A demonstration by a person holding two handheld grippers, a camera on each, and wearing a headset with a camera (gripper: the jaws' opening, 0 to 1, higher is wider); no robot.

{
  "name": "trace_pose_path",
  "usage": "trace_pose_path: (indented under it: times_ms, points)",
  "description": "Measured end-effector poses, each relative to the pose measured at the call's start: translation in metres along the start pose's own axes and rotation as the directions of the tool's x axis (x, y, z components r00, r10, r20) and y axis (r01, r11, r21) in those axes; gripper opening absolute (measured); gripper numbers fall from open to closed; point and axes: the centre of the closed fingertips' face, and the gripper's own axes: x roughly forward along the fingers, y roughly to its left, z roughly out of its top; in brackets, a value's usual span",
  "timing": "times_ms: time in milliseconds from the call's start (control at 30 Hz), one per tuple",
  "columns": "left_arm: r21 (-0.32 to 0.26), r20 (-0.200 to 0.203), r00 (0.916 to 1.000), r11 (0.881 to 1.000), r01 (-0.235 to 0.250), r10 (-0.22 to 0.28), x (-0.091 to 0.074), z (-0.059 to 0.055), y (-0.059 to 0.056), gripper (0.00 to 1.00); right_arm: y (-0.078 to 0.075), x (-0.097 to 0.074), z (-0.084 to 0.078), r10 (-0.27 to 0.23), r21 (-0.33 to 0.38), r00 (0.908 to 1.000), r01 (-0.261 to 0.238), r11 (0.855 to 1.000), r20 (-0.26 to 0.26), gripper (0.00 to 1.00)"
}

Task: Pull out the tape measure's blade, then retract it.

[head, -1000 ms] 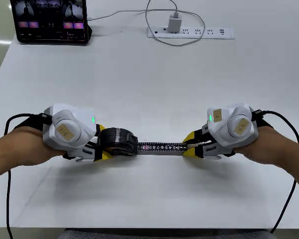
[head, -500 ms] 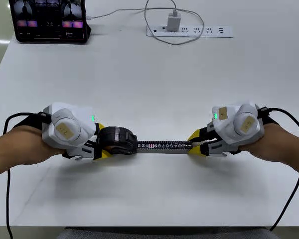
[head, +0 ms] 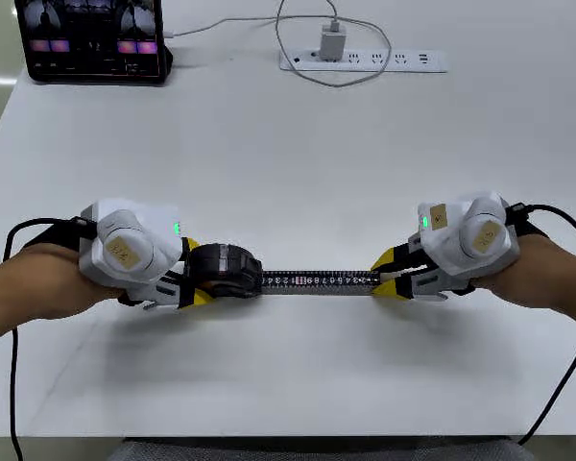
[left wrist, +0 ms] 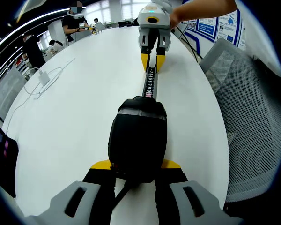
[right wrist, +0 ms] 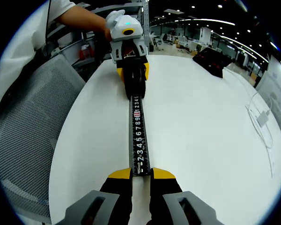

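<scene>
Your left gripper (head: 197, 274) is clamped on the black rubber-cased tape measure (head: 227, 268), which lies on the white table (head: 288, 144). Rightward from that case, its dark numbered metal blade (head: 317, 280) stretches flat to your right gripper (head: 386, 276), jaws pinched on its tip

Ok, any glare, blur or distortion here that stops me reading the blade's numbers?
Head view: even light, soft shadows on the table, blade numbers tiny. Right gripper view: fisheye curves the table edge, but the numbers are sharp. Left gripper view: tape measure case looms large, in focus.
</scene>
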Motion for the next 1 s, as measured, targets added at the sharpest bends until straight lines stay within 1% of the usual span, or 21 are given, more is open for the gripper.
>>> trace_pose_path:
  times_ms: [700,833,933,1000]
  points:
    - [-0.009,-0.002,1.0000,1.000,-0.003,0.003,0.000,0.000,0.000,0.27,0.002,-0.020,-0.020,-0.010,0.010,0.9991,0.010,1.000,-0.041,0.10]
    - [-0.013,-0.004,1.0000,1.000,-0.004,0.004,-0.001,-0.001,0.000,0.27,0.002,-0.024,-0.021,-0.006,0.022,0.9993,0.007,1.000,-0.037,0.10]
    - [-0.012,-0.004,1.0000,1.000,-0.002,0.002,0.000,0.000,0.000,0.27,0.003,-0.026,-0.025,-0.003,0.016,0.9985,0.004,1.000,-0.054,0.10]
    - [-0.012,-0.005,1.0000,1.000,-0.001,0.001,0.000,0.000,0.000,0.27,0.003,-0.028,-0.026,-0.003,0.018,0.9985,0.004,1.000,-0.055,0.10]
